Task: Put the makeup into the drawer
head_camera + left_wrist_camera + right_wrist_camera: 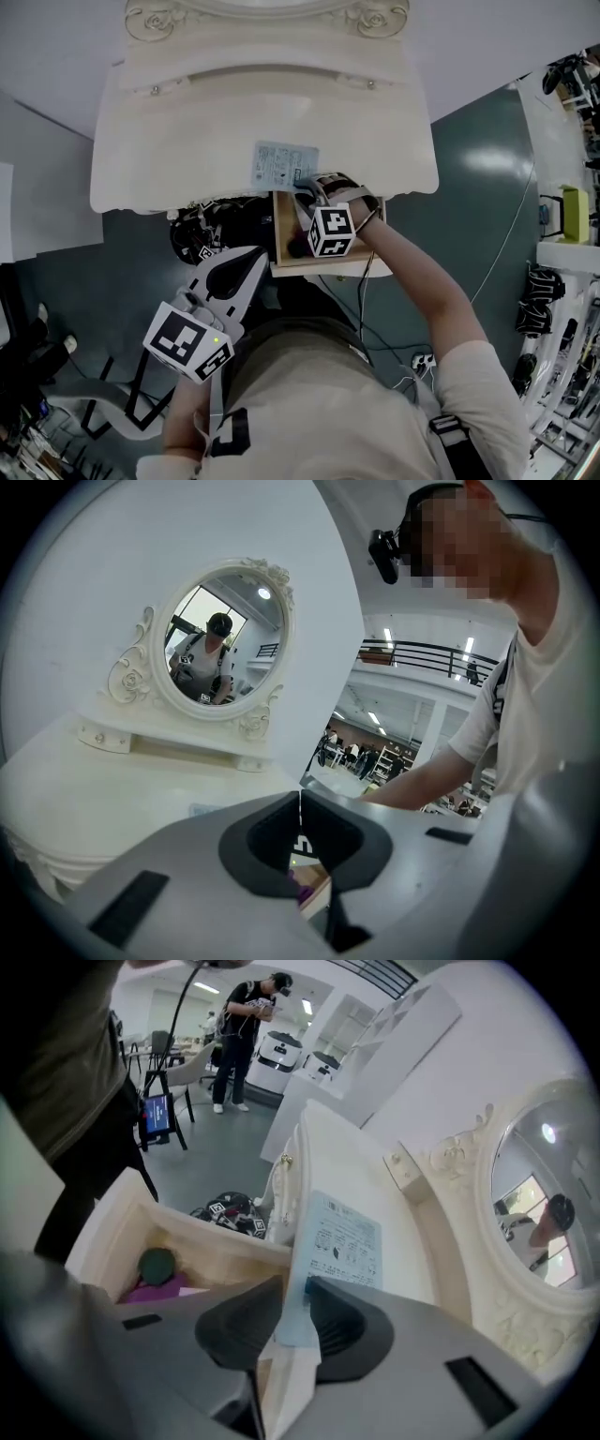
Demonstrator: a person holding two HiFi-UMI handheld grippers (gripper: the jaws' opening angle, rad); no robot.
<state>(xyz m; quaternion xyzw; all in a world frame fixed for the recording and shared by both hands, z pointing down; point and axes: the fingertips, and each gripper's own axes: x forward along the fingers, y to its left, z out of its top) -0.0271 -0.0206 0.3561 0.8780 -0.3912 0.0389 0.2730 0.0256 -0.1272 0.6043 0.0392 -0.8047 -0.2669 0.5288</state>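
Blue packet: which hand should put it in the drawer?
Right. The right gripper pinches the blue packet in its jaws, next to the open drawer; the left gripper hangs back, jaws together, empty.

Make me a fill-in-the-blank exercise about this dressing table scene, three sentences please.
1. The right gripper is shut on a pale ____ packet.
2. The drawer stands ____.
3. In the drawer, a dark green round thing lies against another item coloured ____.
Missing words: blue; open; purple.
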